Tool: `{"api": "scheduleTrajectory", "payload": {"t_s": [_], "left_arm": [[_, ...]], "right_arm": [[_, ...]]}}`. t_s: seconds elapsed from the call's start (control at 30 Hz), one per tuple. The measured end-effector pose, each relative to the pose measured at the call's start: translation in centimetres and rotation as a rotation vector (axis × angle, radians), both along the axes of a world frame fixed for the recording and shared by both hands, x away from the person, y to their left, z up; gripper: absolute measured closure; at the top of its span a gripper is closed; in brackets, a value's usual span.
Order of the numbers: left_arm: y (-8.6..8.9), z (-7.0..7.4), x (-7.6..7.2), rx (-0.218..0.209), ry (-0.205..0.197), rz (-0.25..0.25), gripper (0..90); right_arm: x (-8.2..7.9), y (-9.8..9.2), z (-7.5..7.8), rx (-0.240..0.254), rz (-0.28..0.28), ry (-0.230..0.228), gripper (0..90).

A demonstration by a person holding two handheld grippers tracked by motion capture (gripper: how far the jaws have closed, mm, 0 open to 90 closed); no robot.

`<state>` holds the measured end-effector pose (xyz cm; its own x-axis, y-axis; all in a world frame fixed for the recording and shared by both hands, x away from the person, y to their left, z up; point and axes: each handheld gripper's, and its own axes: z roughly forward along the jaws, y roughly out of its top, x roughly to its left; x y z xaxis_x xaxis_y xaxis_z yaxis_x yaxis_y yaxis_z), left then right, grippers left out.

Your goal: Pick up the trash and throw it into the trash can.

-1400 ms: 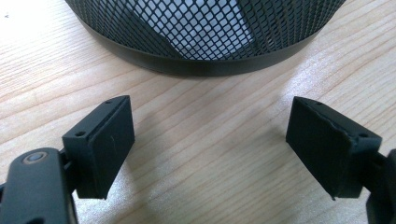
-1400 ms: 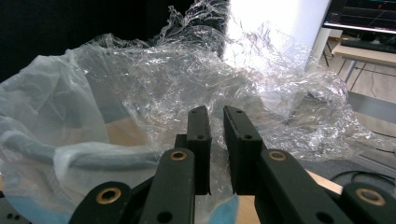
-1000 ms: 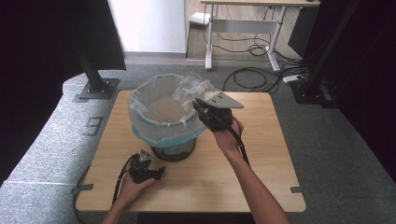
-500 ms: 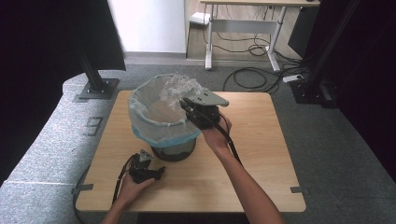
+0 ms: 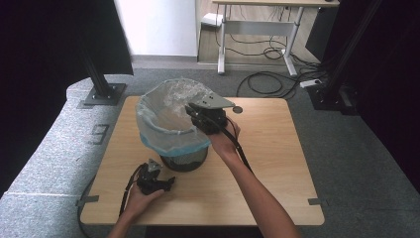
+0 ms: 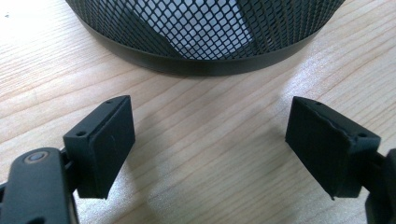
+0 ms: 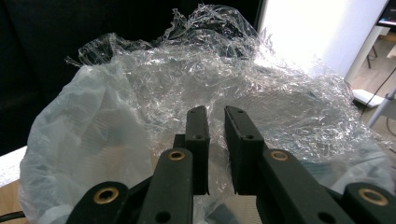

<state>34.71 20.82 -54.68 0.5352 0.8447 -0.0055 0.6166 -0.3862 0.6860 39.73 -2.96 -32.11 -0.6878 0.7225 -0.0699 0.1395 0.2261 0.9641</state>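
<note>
Mesh bin (image 5: pixel 184 159) (one), two tools

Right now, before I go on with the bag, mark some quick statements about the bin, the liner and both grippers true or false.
1. The left gripper is wide open over bare wood. True.
2. The mesh bin lies tipped on its side. False: it stands upright on the table.
3. The right gripper is spread wide. False: its jaws are nearly together, with a narrow gap, at the plastic liner.
4. The liner drapes over the bin's rim. True.
5. The left gripper grips the bin. False: it sits apart, in front of its base.
</note>
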Motion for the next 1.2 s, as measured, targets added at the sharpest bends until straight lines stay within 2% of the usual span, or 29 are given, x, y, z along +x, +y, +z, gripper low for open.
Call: {"api": "scheduleTrajectory", "payload": {"t_s": [0.2,0.27,0.3,0.37,0.43,0.5,0.57,0.77,1.03,1.2], "left_arm": [[0.0,0.0,0.0,0.000,0.000,0.000,15.6],[0.0,0.0,0.0,0.000,0.000,0.000,15.6],[0.0,0.0,0.0,0.000,0.000,0.000,15.6],[0.0,0.0,0.0,0.000,0.000,0.000,15.6],[0.0,0.0,0.0,0.000,0.000,0.000,15.6],[0.0,0.0,0.0,0.000,0.000,0.000,15.6],[0.0,0.0,0.0,0.000,0.000,0.000,15.6],[0.0,0.0,0.0,0.000,0.000,0.000,15.6],[0.0,0.0,0.0,0.000,0.000,0.000,15.6],[0.0,0.0,0.0,0.000,0.000,0.001,15.6]], "right_arm": [[0.0,0.4,0.0,-0.009,0.008,0.002,78.6],[0.0,0.4,0.0,-0.011,0.011,0.003,76.0],[0.1,0.4,0.1,-0.015,0.017,0.004,71.9],[0.1,0.5,0.0,-0.024,0.025,0.008,55.1],[0.0,0.7,-0.1,-0.025,0.003,0.013,41.9],[-0.1,0.8,-0.2,-0.041,-0.032,0.007,34.5],[-0.2,0.8,-0.3,-0.056,-0.046,0.009,31.4],[-0.1,0.6,-0.5,-0.070,-0.058,0.025,28.5],[-0.4,0.1,-0.4,-0.063,-0.065,0.018,28.5],[-1.0,-1.4,-0.1,-0.042,-0.074,-0.002,28.5]]}}
